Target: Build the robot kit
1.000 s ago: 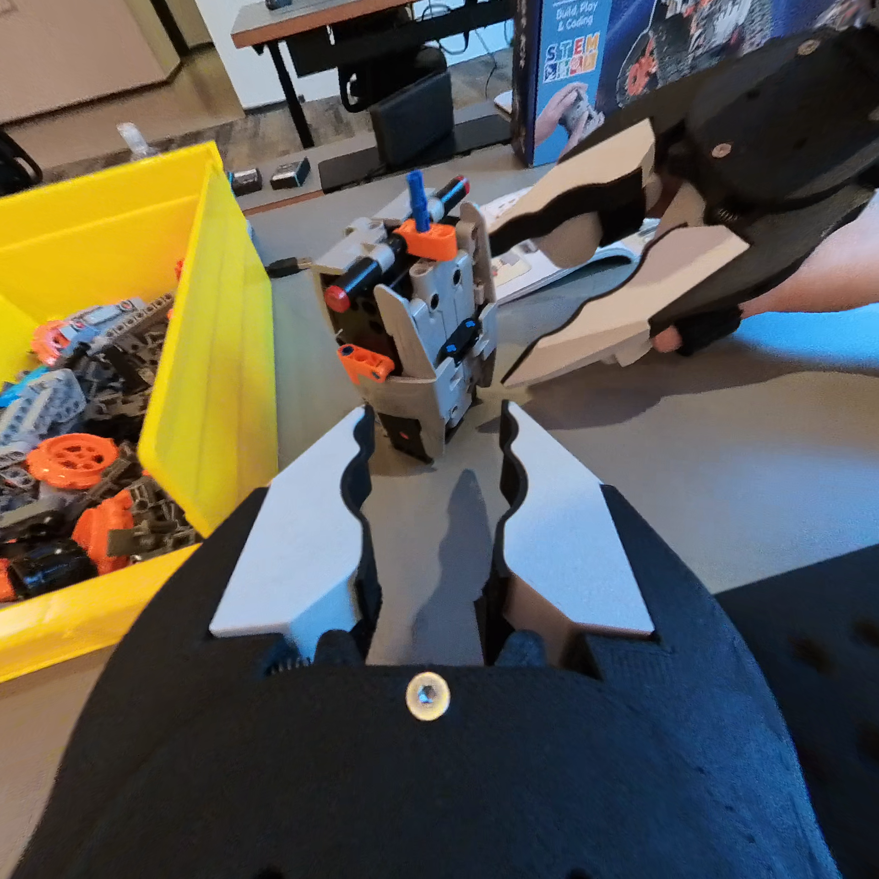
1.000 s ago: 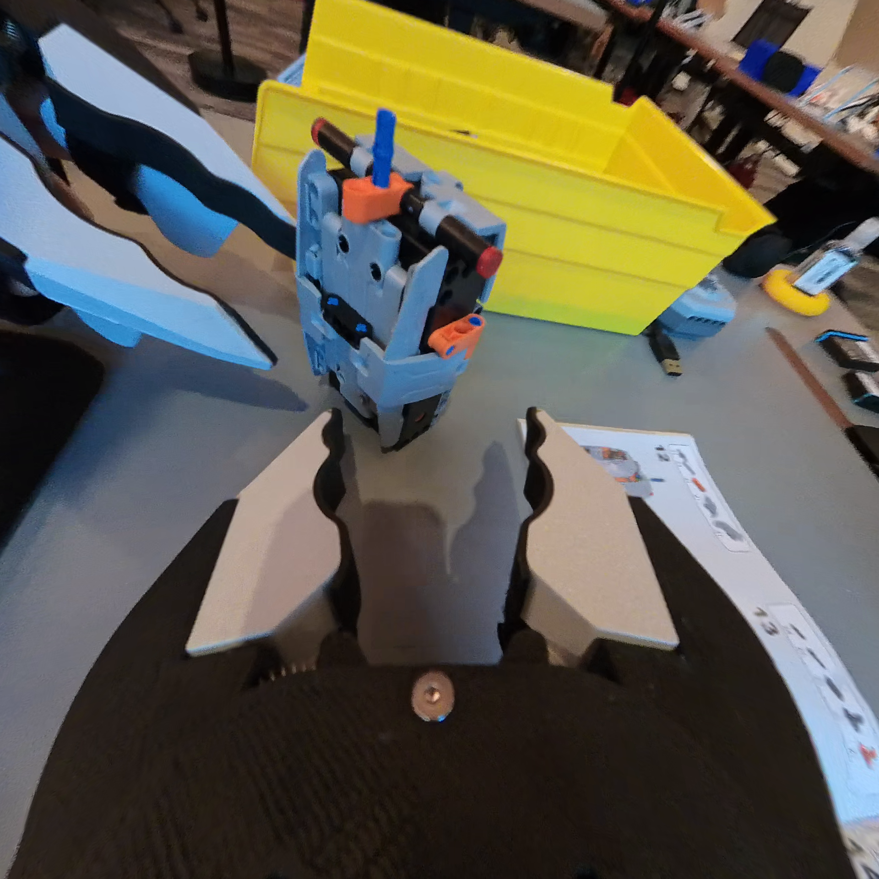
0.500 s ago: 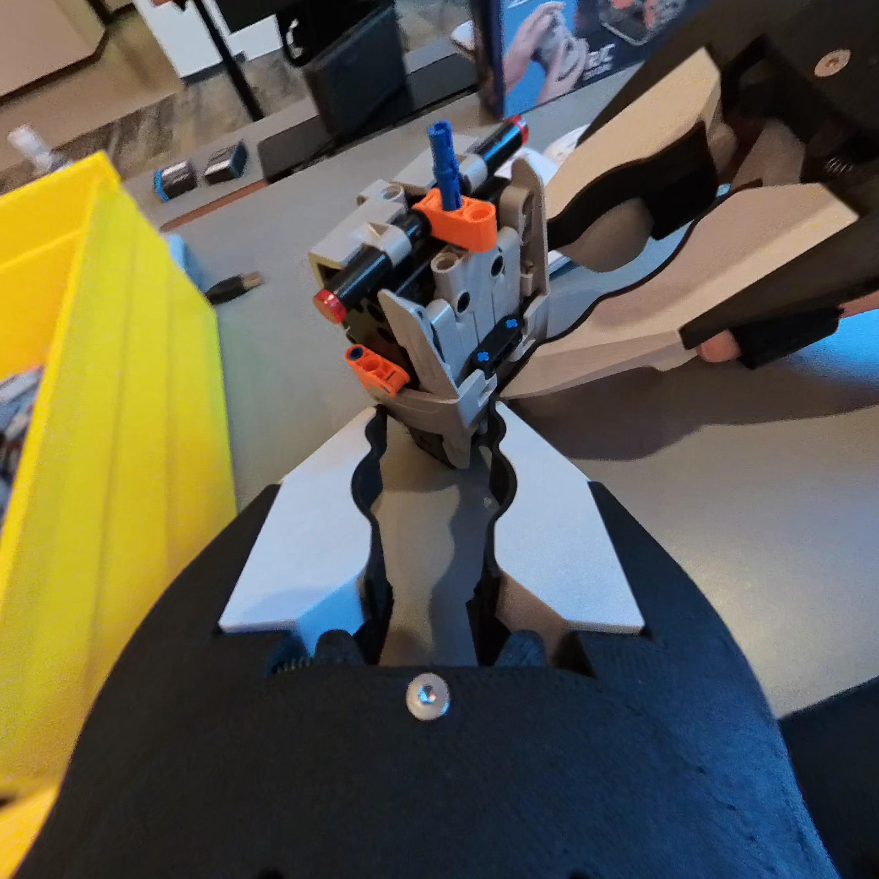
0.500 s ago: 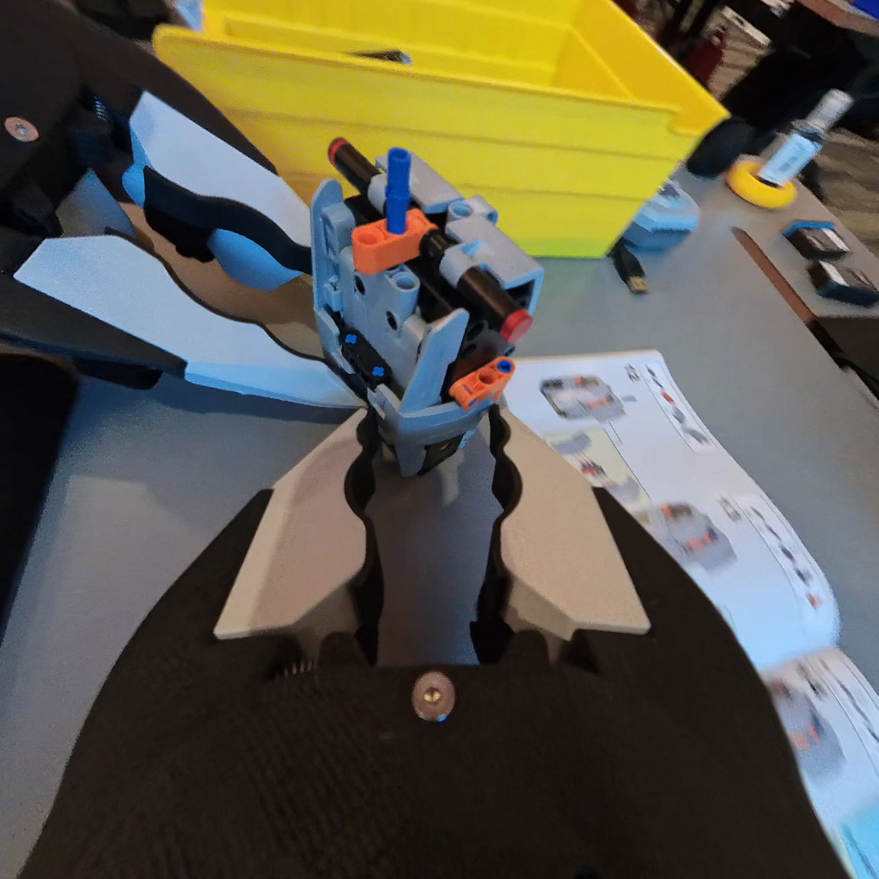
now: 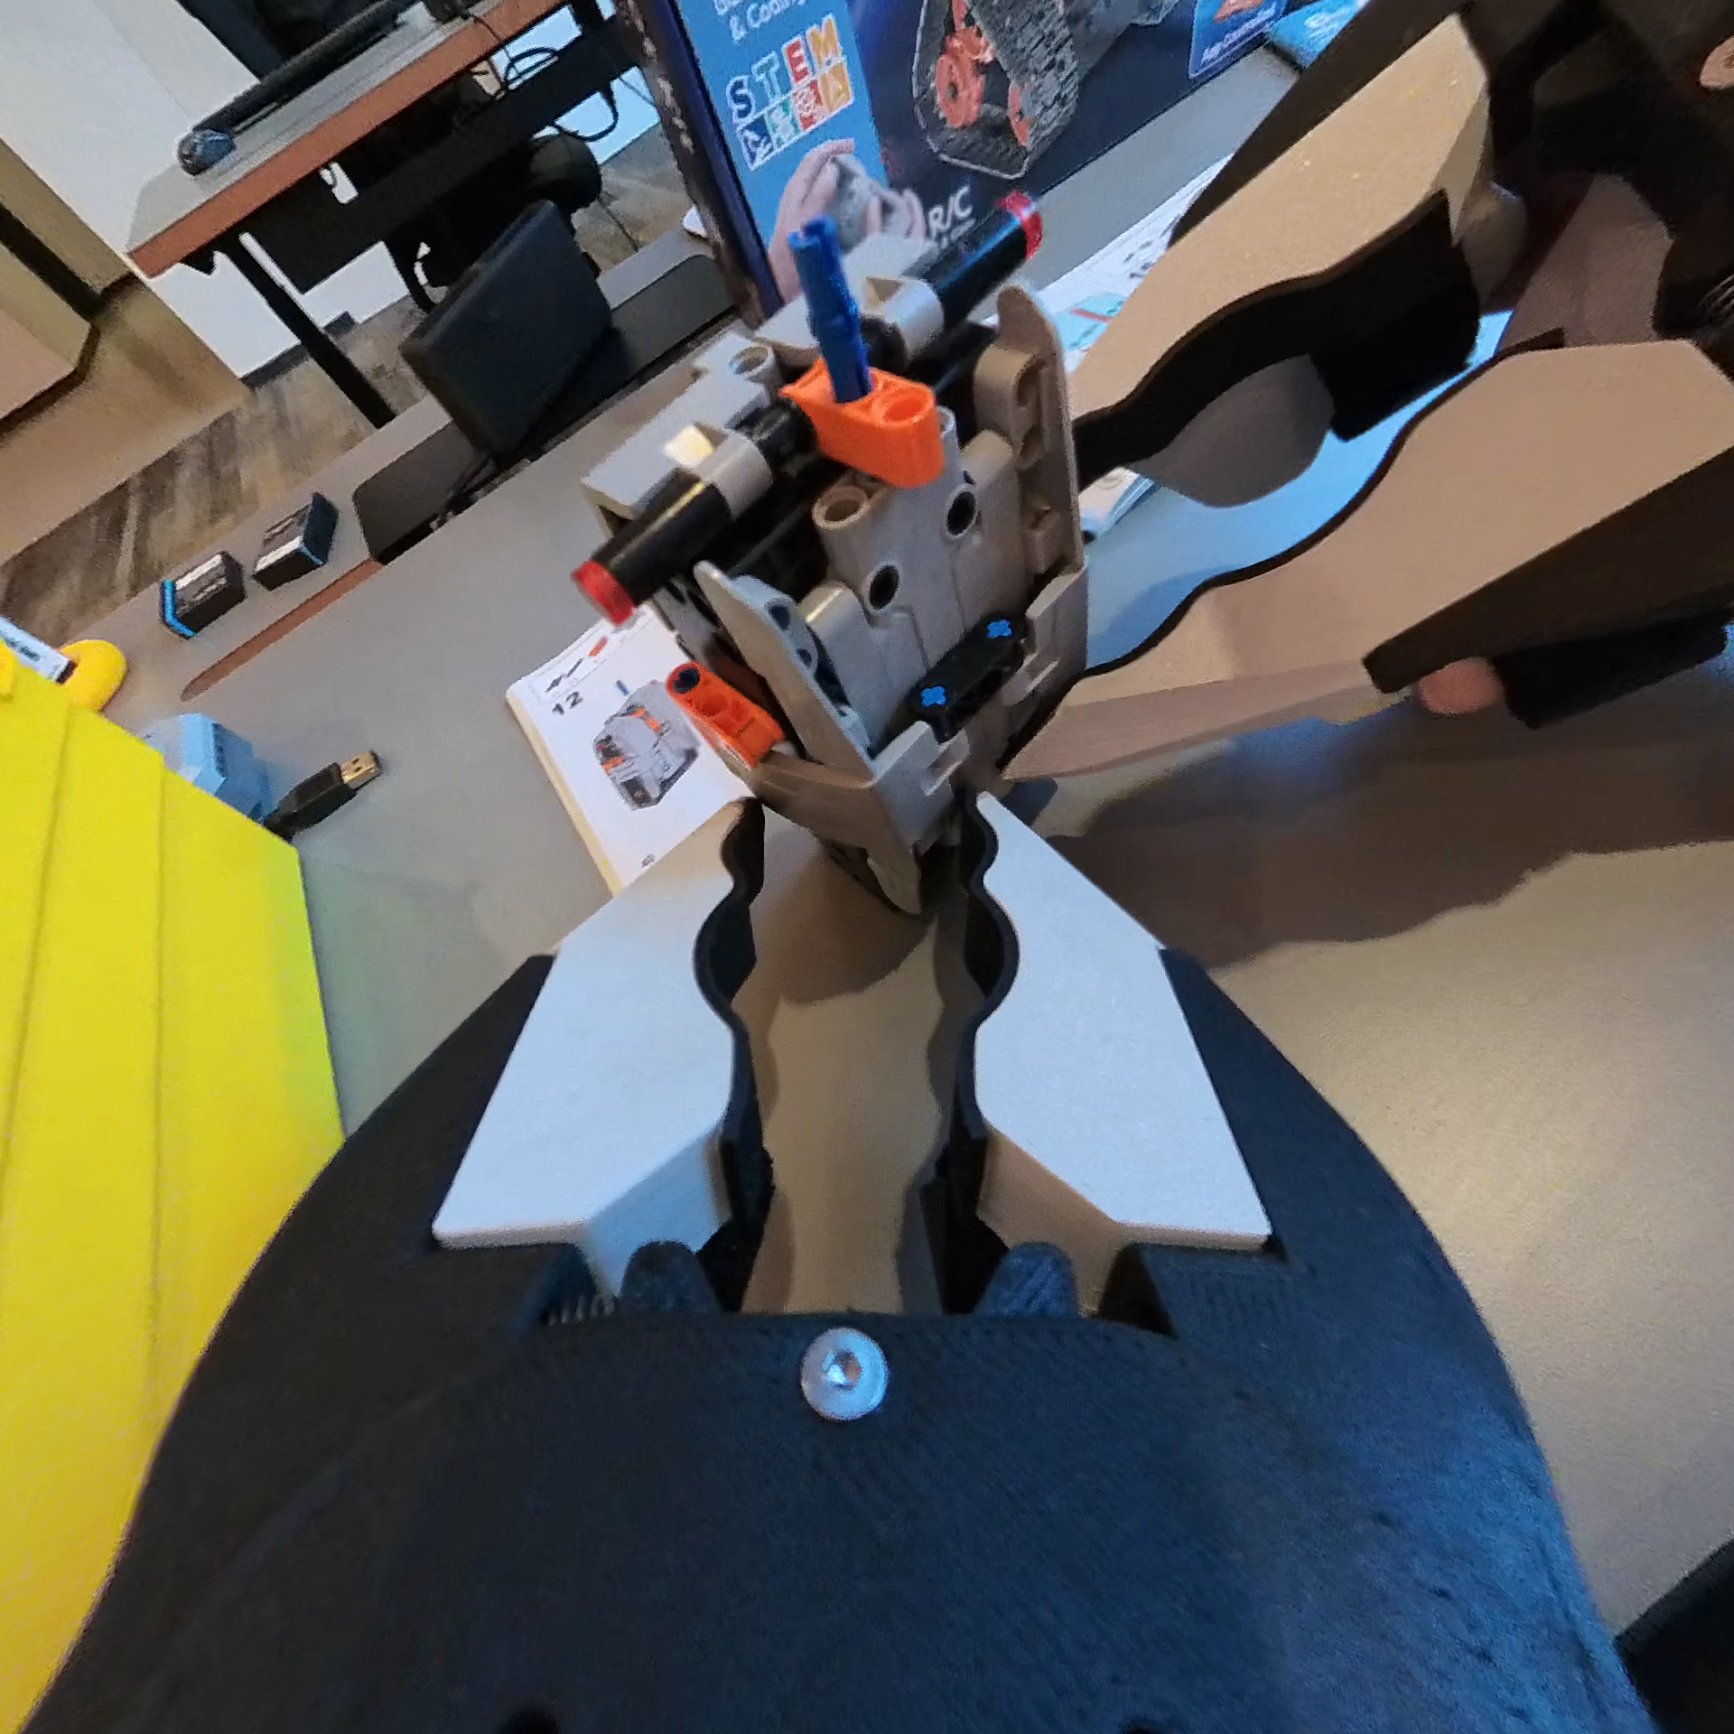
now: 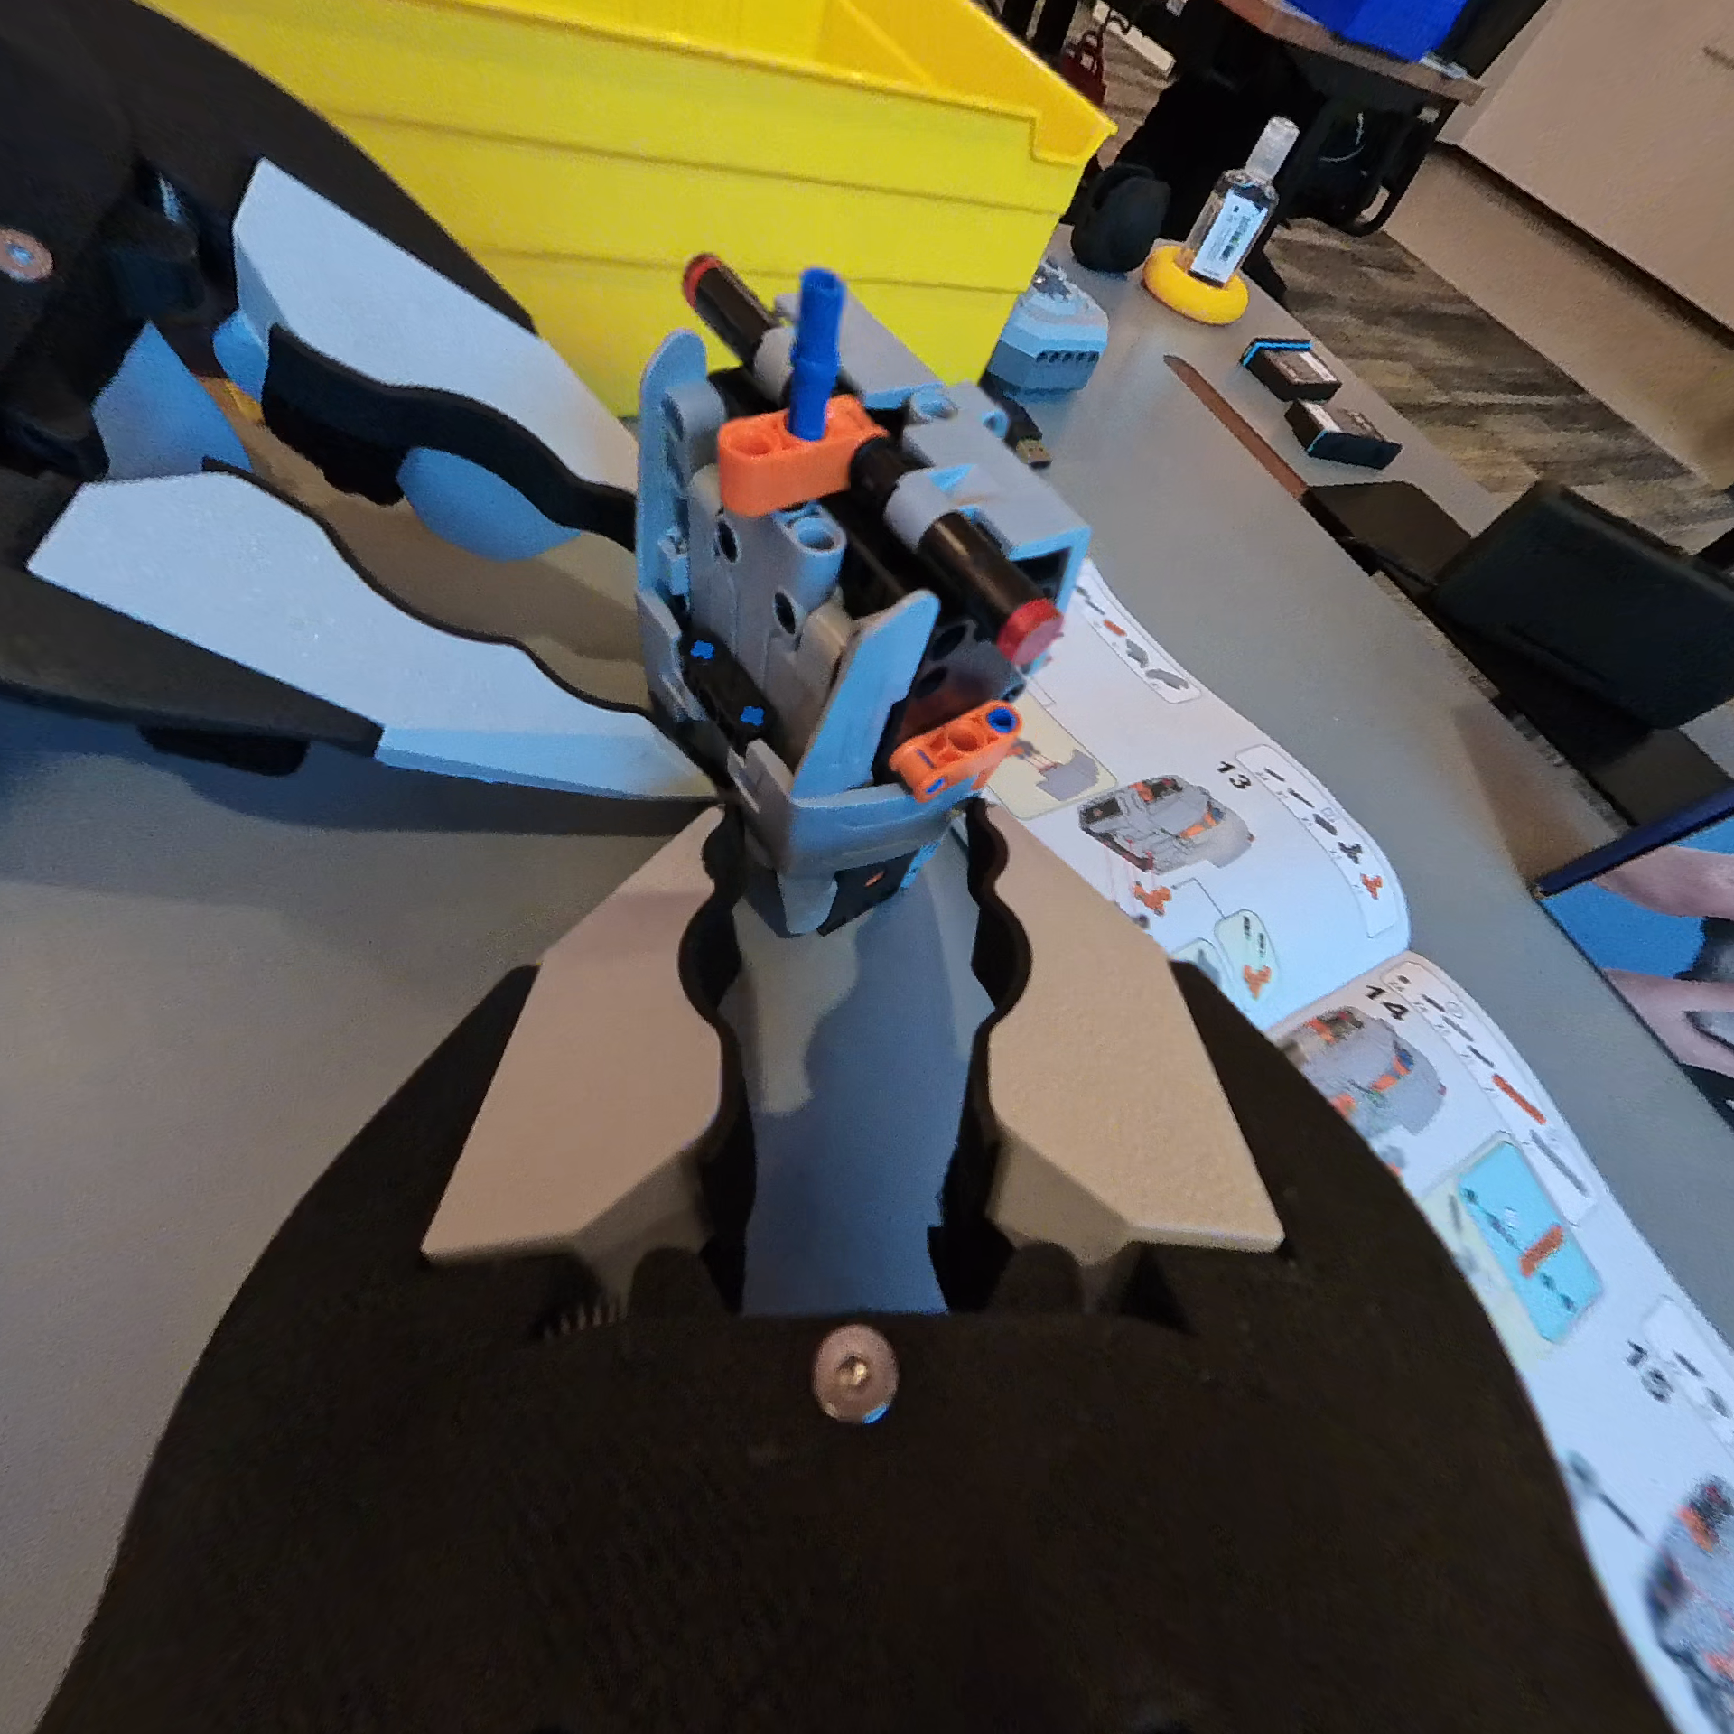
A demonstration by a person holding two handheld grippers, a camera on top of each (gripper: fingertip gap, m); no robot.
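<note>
I am holding a grey brick model (image 5: 873, 600) upright between my two grippers, its long axis running up from the jaws, a blue pin (image 5: 830, 300) sticking out of an orange connector (image 5: 868, 427) at its top. My left gripper (image 5: 859, 844) is meeting the model's narrow lower end head-on; its jaws are standing narrow around that end, the right-hand one pressing the base while a sliver of gap shows on the other side, so I cannot tell whether this grip is bearing any load. My right gripper (image 6: 844, 844) is coming at the same lower end from the opposite side, its jaws likewise narrow and closing on the dark base block, contact looking firm on both sides. Both sets of jaws are sharing the bottom of the model, tips nearly touching each other, neither one nearer than the other. A black rod with red caps (image 6: 877, 479) is lying crosswise through the upper half, and a second orange connector (image 6: 952, 746) is jutting out low on one side. An instruction booklet (image 6: 1314, 844) is lying flat on the grey tabletop (image 5: 1407, 1126) just behind the model, and a yellow bin (image 6: 704, 159) is standing near on my left side. A printed box (image 5: 844, 113) is standing farther back.
</note>
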